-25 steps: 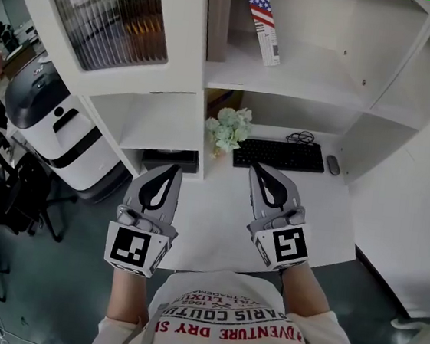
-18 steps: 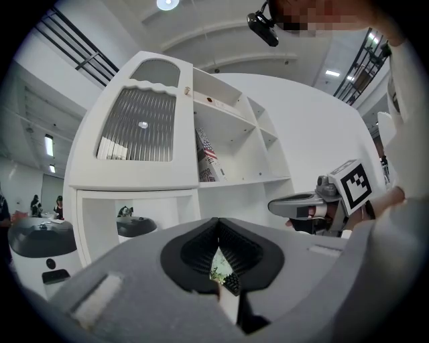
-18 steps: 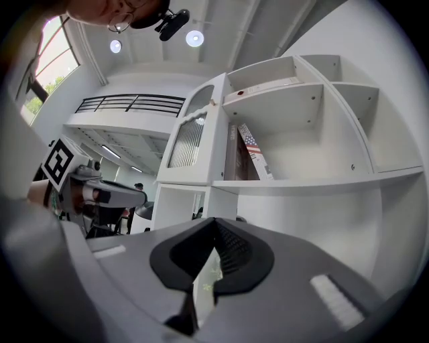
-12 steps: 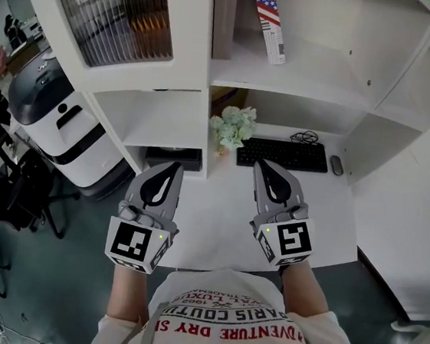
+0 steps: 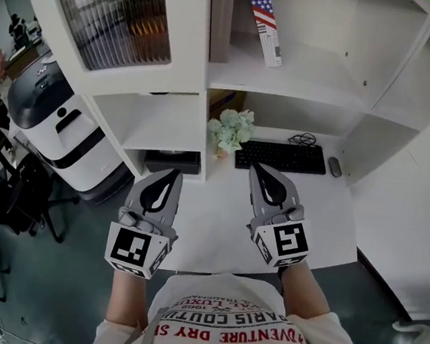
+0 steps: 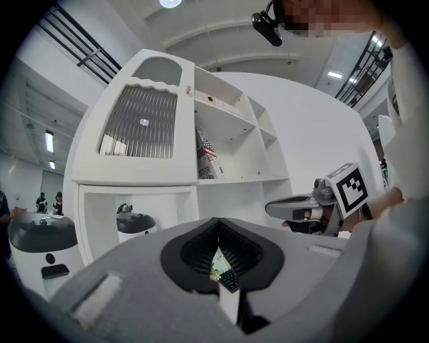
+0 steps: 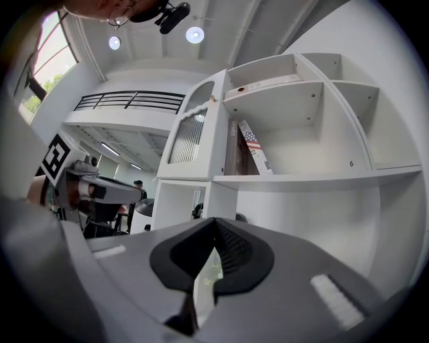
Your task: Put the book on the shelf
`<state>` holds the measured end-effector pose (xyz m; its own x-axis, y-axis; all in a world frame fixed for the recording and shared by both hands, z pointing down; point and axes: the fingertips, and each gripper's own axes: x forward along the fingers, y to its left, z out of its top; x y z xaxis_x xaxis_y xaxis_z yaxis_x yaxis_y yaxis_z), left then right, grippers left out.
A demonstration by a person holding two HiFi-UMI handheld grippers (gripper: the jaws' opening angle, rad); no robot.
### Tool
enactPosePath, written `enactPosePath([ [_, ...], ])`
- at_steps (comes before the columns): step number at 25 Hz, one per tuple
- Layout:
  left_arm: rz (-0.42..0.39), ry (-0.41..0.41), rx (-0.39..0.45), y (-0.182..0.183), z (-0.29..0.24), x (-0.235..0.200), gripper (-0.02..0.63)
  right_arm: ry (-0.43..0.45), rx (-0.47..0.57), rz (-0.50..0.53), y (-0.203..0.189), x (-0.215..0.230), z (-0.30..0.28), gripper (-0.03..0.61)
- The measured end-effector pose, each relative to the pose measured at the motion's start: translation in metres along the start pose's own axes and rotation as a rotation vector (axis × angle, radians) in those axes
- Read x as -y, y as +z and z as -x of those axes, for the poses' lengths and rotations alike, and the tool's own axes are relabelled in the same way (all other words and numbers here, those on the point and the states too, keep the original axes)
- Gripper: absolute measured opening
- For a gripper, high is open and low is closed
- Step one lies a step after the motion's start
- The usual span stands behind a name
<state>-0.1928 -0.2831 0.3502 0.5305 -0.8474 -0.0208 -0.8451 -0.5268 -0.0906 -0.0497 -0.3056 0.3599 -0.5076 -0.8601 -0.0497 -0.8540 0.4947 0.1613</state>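
2 grippers, both clenched on nothing: left gripper [image 5: 174,173] and right gripper [image 5: 256,168] hang level over the front part of the desk [image 5: 216,229], jaws pressed together, no book between them.

Only 1 flag-covered book [image 5: 264,23] shows, and it's already on the shelf [image 5: 310,82]. It stands at the left end of that board, above and ahead of the right gripper, so that hand is nearer. Its long axis is tilted, top leaning left onto a brown upright thing [image 5: 221,22], foot further right. I'd guess a straightening nudge is all that's left, if anything.

Hard to tell: the book's top is cut off in the head view, and I can't say if the brown thing is a book or a box.
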Motion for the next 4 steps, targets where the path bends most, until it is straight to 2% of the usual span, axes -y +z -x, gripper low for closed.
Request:
enactPosePath([
  [4,0.009,-0.002,-0.004,-0.0042,0.0022,0.0001,0.005,0.004,0.003,0.0,-0.0021,-0.0035,0.0021,0.0],
])
